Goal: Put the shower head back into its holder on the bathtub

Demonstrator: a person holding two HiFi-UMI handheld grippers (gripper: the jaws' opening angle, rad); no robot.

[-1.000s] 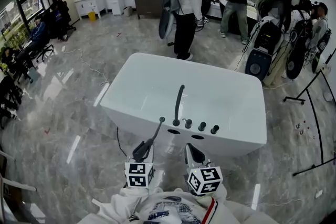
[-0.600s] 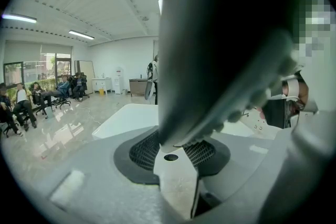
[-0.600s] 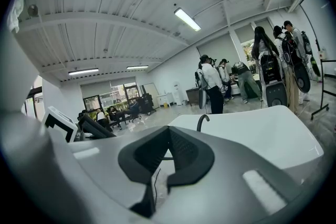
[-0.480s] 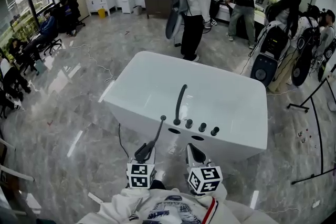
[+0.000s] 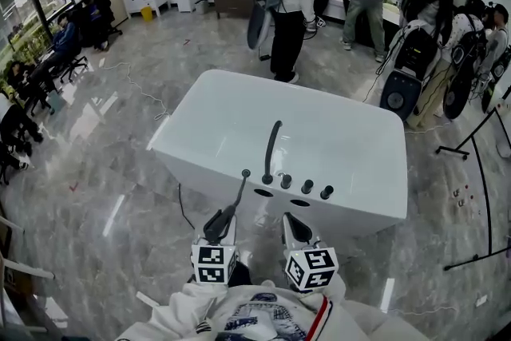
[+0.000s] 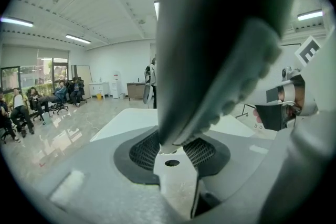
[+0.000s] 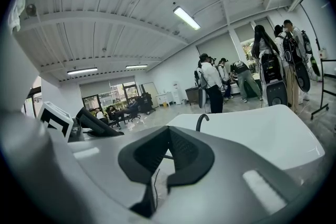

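Observation:
The dark hand shower head [image 5: 237,196] has a wide head and a slim handle. My left gripper [image 5: 217,229] is shut on the wide end, just in front of the white bathtub [image 5: 351,204]. The handle slants up, and its tip is close to two dark oval openings [image 5: 263,192] in the tub's near rim. In the left gripper view the grey shower head [image 6: 220,44] fills the space between the pads of the left gripper [image 6: 173,152]. My right gripper [image 5: 294,232] sits beside it, shut and holding nothing [image 7: 157,165]. A curved dark spout [image 5: 271,148] and three knobs [image 5: 306,186] stand on the rim.
Several people [image 5: 287,4] stand beyond the tub's far end. Bags and gear [image 5: 399,92] sit to the right, with a stand [image 5: 479,132] on the floor. Seated people [image 5: 32,76] line the left wall. A cable [image 5: 182,208] runs down the tub's near side.
The head view has shifted slightly, so the tub sits a little differently in frame. Both grippers stay in place, and the left one keeps hold of the shower head.

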